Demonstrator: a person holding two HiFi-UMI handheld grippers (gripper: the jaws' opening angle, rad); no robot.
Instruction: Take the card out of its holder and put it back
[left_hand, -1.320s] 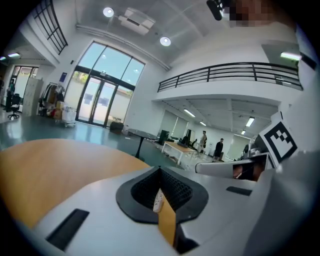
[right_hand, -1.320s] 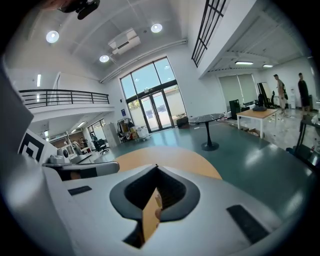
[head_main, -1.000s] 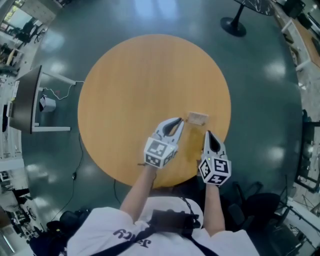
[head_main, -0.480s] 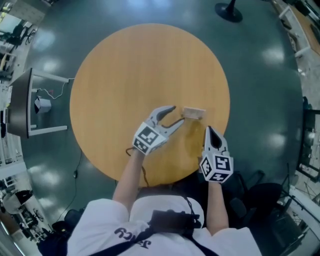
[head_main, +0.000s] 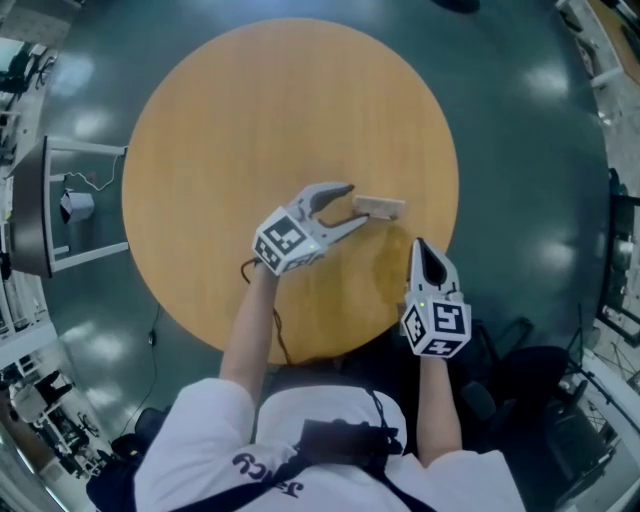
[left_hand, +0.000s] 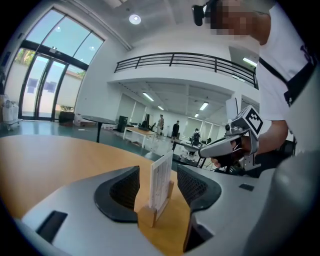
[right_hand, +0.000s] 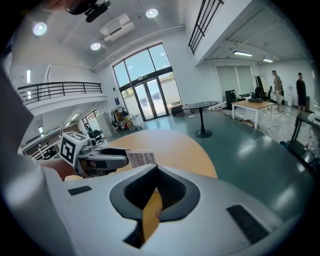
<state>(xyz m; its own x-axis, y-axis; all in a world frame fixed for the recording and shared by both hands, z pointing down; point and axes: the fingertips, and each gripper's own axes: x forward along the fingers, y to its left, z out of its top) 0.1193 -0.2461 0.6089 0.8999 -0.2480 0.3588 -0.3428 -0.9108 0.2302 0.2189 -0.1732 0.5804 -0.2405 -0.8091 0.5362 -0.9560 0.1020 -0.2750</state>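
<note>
1. As the person stands over it, the round wooden table (head_main: 250, 110) fills the upper middle of the head view, with dark green floor (head_main: 520, 120) all around it.
2. The person (head_main: 330, 450), in a white top, takes up the bottom of that frame, with 1 arm reaching up to each gripper.
3. The left gripper (head_main: 354, 203) sits just left of centre in the head view and points toward the right of the frame. Its 2 jaws have just been opening and now stand apart, 1 on each side of the card. There is a clear gap between each pad and the card, so it is released and grips nothing.
4. The right gripper (head_main: 418, 245) is lower right of centre, near the table's edge, and points up the frame. In its own view the jaw tips are pressed together with nothing between them, and only the tabletop shows through the slit lower down.
5. The holder (left_hand: 146, 216), a small wooden block, stands on the table just right of centre in the head view. In the left gripper view it sits low in the middle, between the jaws.
6. The card (left_hand: 161, 180), white with fine print, stands upright in the holder's slot. In the right gripper view it shows left of centre, just right of the left gripper's tip.
</note>
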